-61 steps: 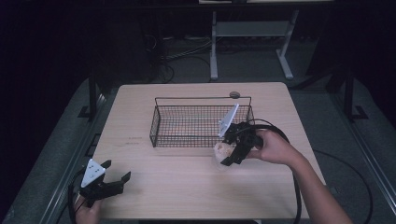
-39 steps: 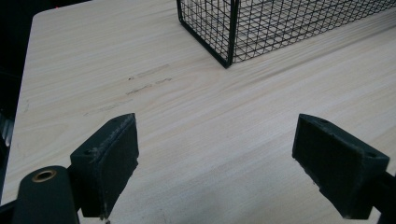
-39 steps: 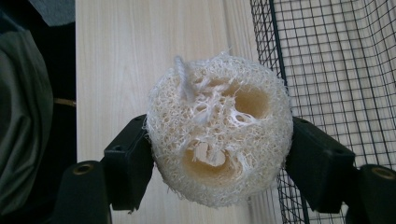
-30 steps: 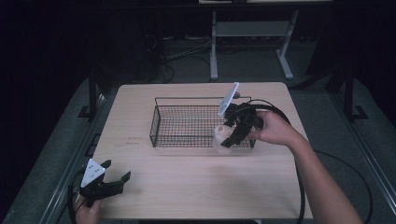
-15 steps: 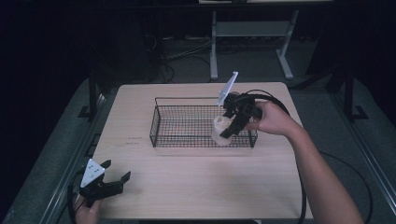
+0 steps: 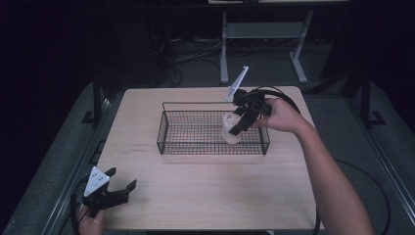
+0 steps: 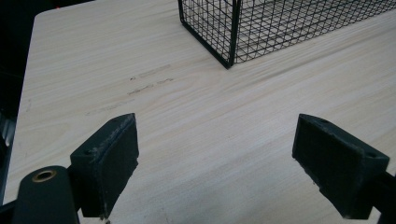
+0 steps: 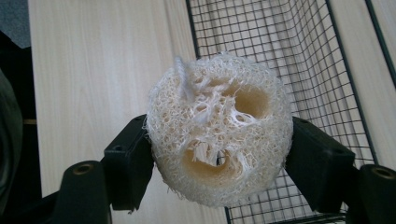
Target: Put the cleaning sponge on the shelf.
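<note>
1. Dark floor and cables surround a pale wooden table, where a black wire basket stands near the middle.
2. At the basket's right end, the right gripper pinches a loofah slice between its jaws, holding it above the mesh rather than on it.
3. Down at the near-left corner, the left gripper rests with jaws spread, holding nothing.
4. Judging by this, pickup and carry are done; lowering and release remain.

A pale wooden surface sits lit in a dark room, grey floor around it, loose cables and a white metal stand in the gloom behind.
</note>
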A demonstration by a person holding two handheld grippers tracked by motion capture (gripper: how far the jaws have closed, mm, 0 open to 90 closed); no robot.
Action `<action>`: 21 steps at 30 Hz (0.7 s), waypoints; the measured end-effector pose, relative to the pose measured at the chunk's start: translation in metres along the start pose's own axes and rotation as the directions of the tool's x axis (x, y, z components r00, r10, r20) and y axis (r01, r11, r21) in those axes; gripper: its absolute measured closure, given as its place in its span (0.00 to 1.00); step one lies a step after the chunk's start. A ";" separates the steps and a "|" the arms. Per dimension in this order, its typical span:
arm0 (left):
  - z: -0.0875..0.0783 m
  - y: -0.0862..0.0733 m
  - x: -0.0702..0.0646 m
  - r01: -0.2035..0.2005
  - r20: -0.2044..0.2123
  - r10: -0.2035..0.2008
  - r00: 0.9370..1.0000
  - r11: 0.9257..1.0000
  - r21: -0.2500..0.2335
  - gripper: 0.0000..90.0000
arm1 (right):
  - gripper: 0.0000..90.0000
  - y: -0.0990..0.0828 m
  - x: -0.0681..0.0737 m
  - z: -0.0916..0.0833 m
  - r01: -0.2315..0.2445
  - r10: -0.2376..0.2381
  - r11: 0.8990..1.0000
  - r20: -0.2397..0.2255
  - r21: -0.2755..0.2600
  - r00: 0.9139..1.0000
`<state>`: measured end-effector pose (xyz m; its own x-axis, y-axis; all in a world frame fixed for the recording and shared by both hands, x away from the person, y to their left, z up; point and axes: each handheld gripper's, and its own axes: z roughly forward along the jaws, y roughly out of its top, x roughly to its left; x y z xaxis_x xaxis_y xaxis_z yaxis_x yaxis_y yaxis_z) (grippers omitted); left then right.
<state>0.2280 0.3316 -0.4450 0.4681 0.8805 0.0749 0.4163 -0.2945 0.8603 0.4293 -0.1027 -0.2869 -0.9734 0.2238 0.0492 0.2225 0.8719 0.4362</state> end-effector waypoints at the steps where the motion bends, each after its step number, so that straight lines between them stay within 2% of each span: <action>1: 0.000 0.000 0.000 -0.001 0.000 0.001 1.000 1.000 0.000 0.15 | 0.31 0.001 -0.003 0.000 -0.004 0.004 1.000 0.008 0.001 1.000; 9: 0.000 0.000 0.000 0.000 0.002 0.000 1.000 1.000 0.000 0.15 | 0.31 0.005 -0.013 0.003 -0.022 0.022 1.000 0.018 0.000 1.000; 21: 0.000 0.000 0.000 -0.004 0.004 0.004 1.000 1.000 0.001 0.15 | 0.31 0.003 -0.031 0.017 -0.060 0.060 0.998 0.019 0.004 0.998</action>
<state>0.2283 0.3312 -0.4451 0.4733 0.8776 0.0762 0.4149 -0.2984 0.8595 0.4616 -0.0994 -0.3025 -0.9570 0.2841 0.0581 0.2809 0.8585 0.4290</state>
